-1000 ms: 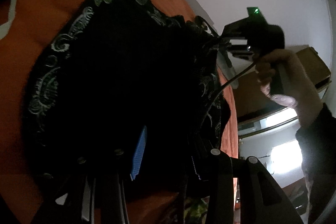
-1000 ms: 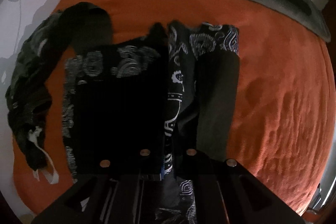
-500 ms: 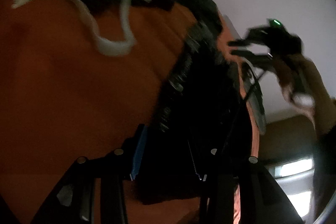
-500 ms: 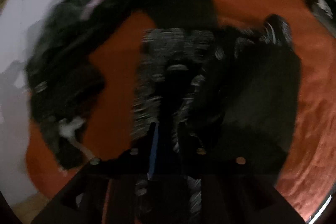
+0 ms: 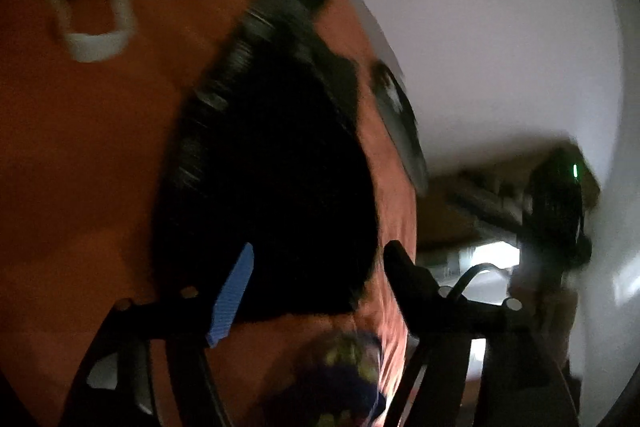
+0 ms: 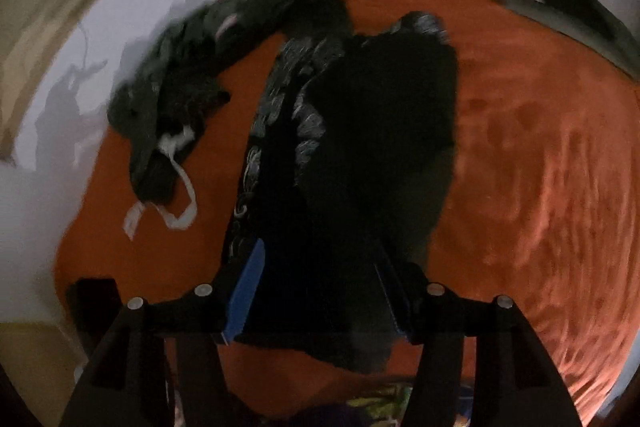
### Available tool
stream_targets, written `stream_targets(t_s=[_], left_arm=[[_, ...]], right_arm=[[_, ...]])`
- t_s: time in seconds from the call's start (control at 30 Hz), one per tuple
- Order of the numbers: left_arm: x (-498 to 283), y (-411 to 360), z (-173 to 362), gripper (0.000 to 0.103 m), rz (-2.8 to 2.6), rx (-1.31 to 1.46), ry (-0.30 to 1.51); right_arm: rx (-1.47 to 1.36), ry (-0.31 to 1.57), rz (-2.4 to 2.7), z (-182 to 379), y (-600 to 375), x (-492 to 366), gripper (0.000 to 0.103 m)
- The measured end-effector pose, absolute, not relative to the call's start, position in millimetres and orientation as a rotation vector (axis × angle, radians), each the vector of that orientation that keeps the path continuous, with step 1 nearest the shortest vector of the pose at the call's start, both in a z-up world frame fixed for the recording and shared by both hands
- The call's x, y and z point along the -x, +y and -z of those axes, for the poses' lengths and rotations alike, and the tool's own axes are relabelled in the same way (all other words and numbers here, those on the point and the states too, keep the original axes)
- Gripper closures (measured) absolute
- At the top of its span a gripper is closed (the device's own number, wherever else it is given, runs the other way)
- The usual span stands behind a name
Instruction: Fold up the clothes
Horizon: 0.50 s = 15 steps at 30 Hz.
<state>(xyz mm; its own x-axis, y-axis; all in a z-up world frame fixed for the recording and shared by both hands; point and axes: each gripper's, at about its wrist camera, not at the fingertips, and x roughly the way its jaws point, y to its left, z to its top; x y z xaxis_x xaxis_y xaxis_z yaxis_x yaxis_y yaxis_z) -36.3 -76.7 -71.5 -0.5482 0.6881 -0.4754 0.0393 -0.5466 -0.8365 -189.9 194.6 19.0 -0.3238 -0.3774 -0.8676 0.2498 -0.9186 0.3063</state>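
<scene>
The folded black garment lies on the orange bed, long axis running away from the right tool (paisley trim leftward); both tools, left tool included, are opening, pinching nothing.

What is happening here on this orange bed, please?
A person is folding clothes with handheld tongs. The black patterned garment lies folded on the orange blanket. Both the left tongs and the right tongs are opening, with nothing pinched between them. A crumpled dark garment with white drawstrings waits beside it, not yet folded.
</scene>
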Motion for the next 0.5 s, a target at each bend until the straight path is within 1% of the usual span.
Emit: stream_targets(t_s=[0.03,0.07,0.17,0.27,0.37,0.43,0.5], left_arm=[[34,-68,62,0.025,-2.115,1.156,-1.127],[31,-59,52,0.023,-2.097,1.125,-1.082],[20,-31,22,0.022,-2.079,1.042,-0.921],[12,6,-1,0.022,-2.080,1.001,-0.725],[-3,42,-10,0.021,-2.047,0.988,-0.560],[-14,61,-14,0.021,-2.029,0.968,-0.480],[-20,70,-15,0.021,-2.020,0.922,-0.455]], right_arm=[[-1.502,-0.212,2.315,-31,209,189,0.046],[-1.461,-0.260,2.354,-45,223,188,0.046],[-1.326,-0.286,2.473,-87,255,191,0.046],[-1.253,-0.251,2.501,-121,270,200,0.046],[-1.244,-0.235,2.497,-145,276,217,0.046],[-1.249,-0.166,2.500,-147,272,225,0.046],[-1.254,-0.090,2.500,-147,267,232,0.046]])
